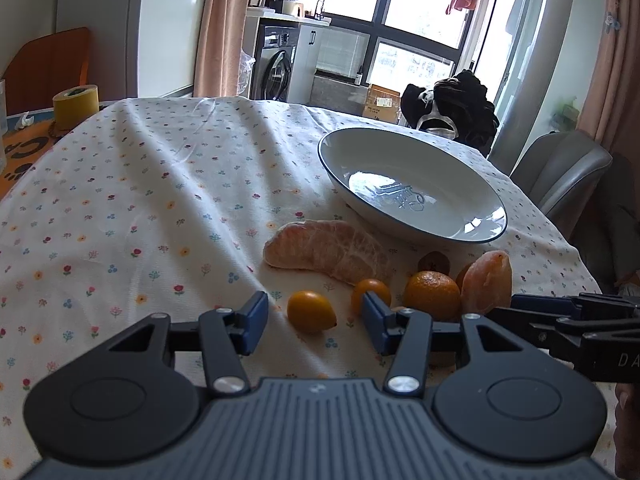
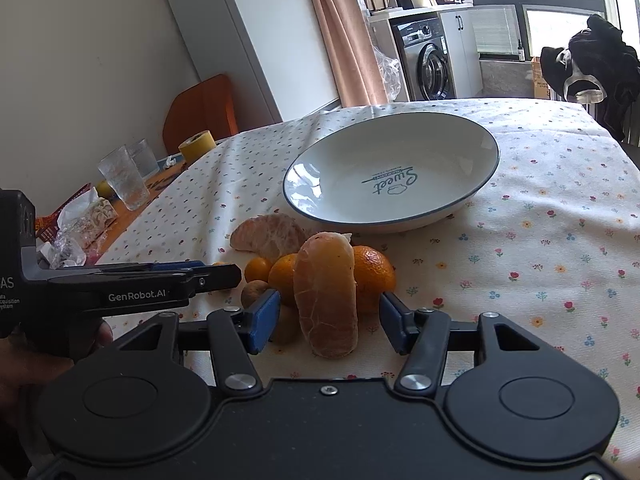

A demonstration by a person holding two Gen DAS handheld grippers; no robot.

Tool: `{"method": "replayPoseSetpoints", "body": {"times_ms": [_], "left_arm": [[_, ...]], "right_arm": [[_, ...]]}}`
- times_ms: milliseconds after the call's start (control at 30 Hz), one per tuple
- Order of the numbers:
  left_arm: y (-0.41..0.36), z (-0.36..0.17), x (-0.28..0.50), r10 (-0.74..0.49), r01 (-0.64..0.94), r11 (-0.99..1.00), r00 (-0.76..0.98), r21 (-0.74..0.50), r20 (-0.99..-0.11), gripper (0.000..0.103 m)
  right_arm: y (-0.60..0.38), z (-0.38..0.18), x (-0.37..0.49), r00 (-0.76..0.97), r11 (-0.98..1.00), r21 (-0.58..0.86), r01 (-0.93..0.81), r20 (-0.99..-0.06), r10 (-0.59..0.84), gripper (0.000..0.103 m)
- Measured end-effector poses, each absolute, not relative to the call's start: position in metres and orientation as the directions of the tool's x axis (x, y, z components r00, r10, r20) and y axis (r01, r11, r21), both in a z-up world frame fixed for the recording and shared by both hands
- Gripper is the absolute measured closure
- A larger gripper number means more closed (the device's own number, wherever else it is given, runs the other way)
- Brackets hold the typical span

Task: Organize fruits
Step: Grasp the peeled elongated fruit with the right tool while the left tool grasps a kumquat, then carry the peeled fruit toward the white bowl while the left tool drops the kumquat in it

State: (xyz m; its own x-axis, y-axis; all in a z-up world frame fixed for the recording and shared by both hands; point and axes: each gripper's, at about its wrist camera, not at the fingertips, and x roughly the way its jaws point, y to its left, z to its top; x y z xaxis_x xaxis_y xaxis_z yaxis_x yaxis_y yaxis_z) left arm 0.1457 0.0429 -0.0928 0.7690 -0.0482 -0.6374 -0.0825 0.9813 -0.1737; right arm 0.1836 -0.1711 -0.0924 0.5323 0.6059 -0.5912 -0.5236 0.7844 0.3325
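Here the left gripper (image 1: 316,322) stands open around a kumquat (image 1: 310,311), and the right gripper (image 2: 330,320) gapes around an upright peeled orange segment (image 2: 326,296). All fruit lies on the floral tablecloth (image 2: 540,240) beside the empty plate (image 2: 400,148).

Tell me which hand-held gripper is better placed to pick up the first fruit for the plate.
Probably the right hand-held gripper: its open jaws already flank the peeled segment, with the empty plate just beyond. The left hand-held gripper is open near a kumquat but not around it.
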Motion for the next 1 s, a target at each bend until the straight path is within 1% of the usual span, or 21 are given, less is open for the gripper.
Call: {"method": "replayPoseSetpoints", "body": {"times_ms": [167, 233, 300, 333, 367, 400, 433, 467, 500, 767, 1000], "left_arm": [[0.045, -0.098, 0.152, -0.046, -0.083, 0.982, 0.767, -0.17, -0.64, 0.052], [0.046, -0.099, 0.152, -0.047, -0.082, 0.982, 0.766, -0.169, -0.642, 0.053], [0.043, -0.1, 0.152, -0.036, -0.076, 0.986, 0.768, -0.147, -0.639, 0.056], [0.042, -0.1, 0.152, -0.031, -0.074, 0.988, 0.77, -0.138, -0.638, 0.057], [0.042, -0.101, 0.151, -0.028, -0.073, 0.988, 0.771, -0.133, -0.636, 0.06], [0.042, -0.101, 0.152, -0.025, -0.076, 0.988, 0.772, -0.132, -0.635, 0.066], [0.045, -0.101, 0.151, -0.029, -0.077, 0.987, 0.773, -0.139, -0.634, 0.069], [0.047, -0.1, 0.151, -0.033, -0.08, 0.986, 0.773, -0.148, -0.634, 0.077], [0.049, -0.1, 0.151, -0.036, -0.082, 0.984, 0.773, -0.155, -0.634, 0.082], [0.05, -0.094, 0.139, -0.074, -0.062, 0.978, 0.787, -0.197, -0.613, 0.082], [0.044, -0.085, 0.13, -0.082, -0.044, 0.98, 0.802, -0.196, -0.592, 0.082]], "right_arm": [[-0.164, -0.096, 0.184, 0.538, 0.799, 0.304, -0.519, -0.61, 0.582, 0.049], [-0.161, -0.099, 0.185, 0.531, 0.802, 0.299, -0.518, -0.622, 0.575, 0.054], [-0.159, -0.1, 0.185, 0.539, 0.805, 0.299, -0.512, -0.618, 0.572, 0.056], [-0.158, -0.101, 0.185, 0.542, 0.808, 0.297, -0.509, -0.619, 0.569, 0.062], [-0.157, -0.102, 0.187, 0.539, 0.81, 0.297, -0.505, -0.625, 0.565, 0.066], [-0.157, -0.103, 0.188, 0.538, 0.813, 0.302, -0.499, -0.628, 0.563, 0.07], [-0.158, -0.104, 0.188, 0.538, 0.812, 0.311, -0.494, -0.624, 0.566, 0.071], [-0.158, -0.105, 0.187, 0.539, 0.811, 0.312, -0.495, -0.622, 0.568, 0.071], [-0.158, -0.104, 0.186, 0.539, 0.81, 0.31, -0.498, -0.622, 0.569, 0.072], [-0.167, -0.098, 0.178, 0.547, 0.796, 0.329, -0.507, -0.592, 0.593, 0.073], [-0.172, -0.089, 0.172, 0.561, 0.792, 0.329, -0.515, -0.57, 0.601, 0.073]]}}
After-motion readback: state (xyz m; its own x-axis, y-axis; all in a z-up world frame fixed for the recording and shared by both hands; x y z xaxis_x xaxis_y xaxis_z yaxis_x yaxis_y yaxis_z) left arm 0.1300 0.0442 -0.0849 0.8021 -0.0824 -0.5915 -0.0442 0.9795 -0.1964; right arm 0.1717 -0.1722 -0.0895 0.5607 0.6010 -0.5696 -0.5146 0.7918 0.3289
